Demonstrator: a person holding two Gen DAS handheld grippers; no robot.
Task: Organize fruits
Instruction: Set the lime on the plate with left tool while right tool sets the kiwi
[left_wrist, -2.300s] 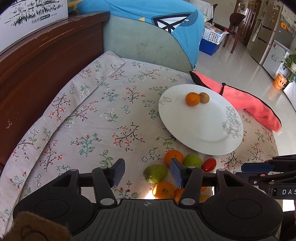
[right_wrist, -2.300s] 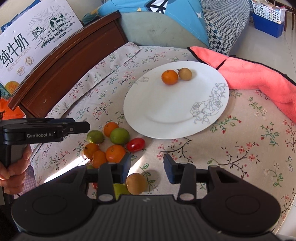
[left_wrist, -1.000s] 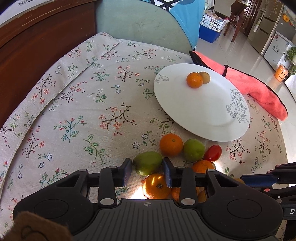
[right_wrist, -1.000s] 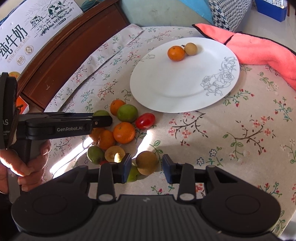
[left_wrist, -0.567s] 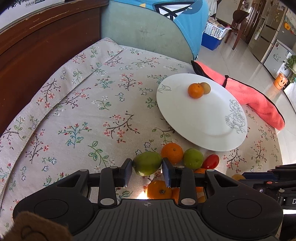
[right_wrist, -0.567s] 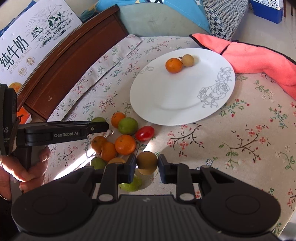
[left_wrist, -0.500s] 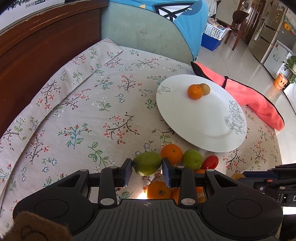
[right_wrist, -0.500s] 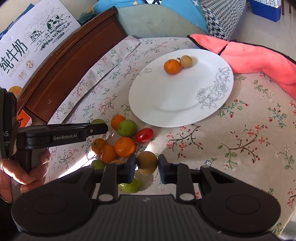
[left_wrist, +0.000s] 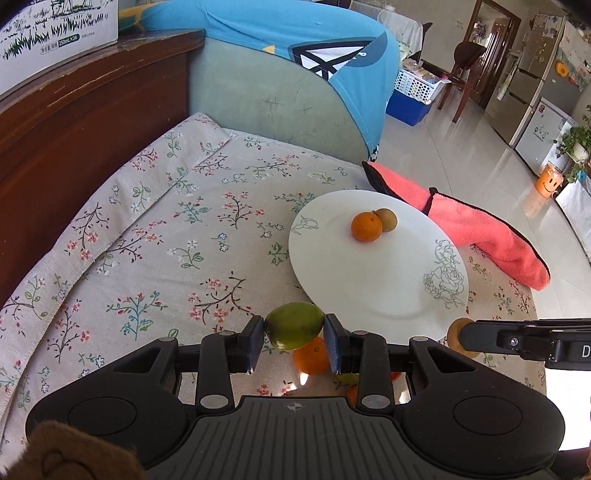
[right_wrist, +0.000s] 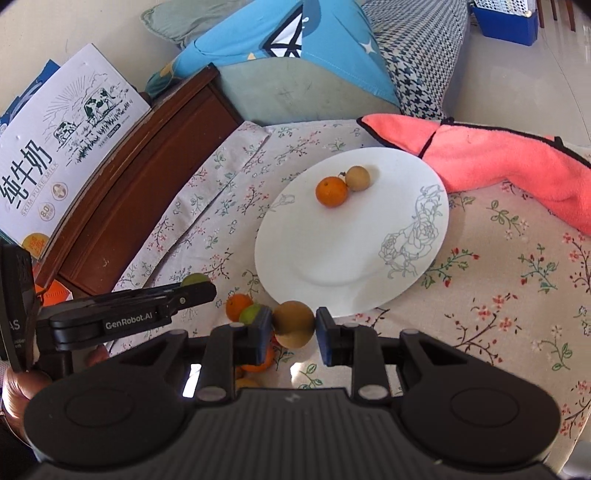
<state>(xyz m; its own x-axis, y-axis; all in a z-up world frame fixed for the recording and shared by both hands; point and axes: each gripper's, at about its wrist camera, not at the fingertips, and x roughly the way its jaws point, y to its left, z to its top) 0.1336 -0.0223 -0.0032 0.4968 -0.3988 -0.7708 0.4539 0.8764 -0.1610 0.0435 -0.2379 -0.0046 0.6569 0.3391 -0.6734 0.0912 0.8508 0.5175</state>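
I've got my left gripper (left_wrist: 294, 344) clamped on an oval green fruit (left_wrist: 294, 325) and my right gripper (right_wrist: 293, 331) on a round brown one (right_wrist: 294, 324) — the white flower-printed plate (right_wrist: 332, 258) lies just ahead, its near rim closest to the right.

Round table wearing a floral tablecloth (left_wrist: 155, 236), carrying a plate, a towel and loose fruit.

A white plate (left_wrist: 373, 288) with a grey rose drawing is sitting toward the table's right side, and an orange (left_wrist: 366, 227) and a small brown fruit (left_wrist: 387, 220) are resting on it, touching each other near its far rim. A coral-pink towel (left_wrist: 476, 230) is lying along the far right edge of the table, just beyond the plate. Near the table's front edge, loose fruit is lying on the cloth beside the plate's near rim: an orange one (right_wrist: 238, 305) and a green one (right_wrist: 250, 314) are showing, with more orange fruit (right_wrist: 258, 360) partly hidden.
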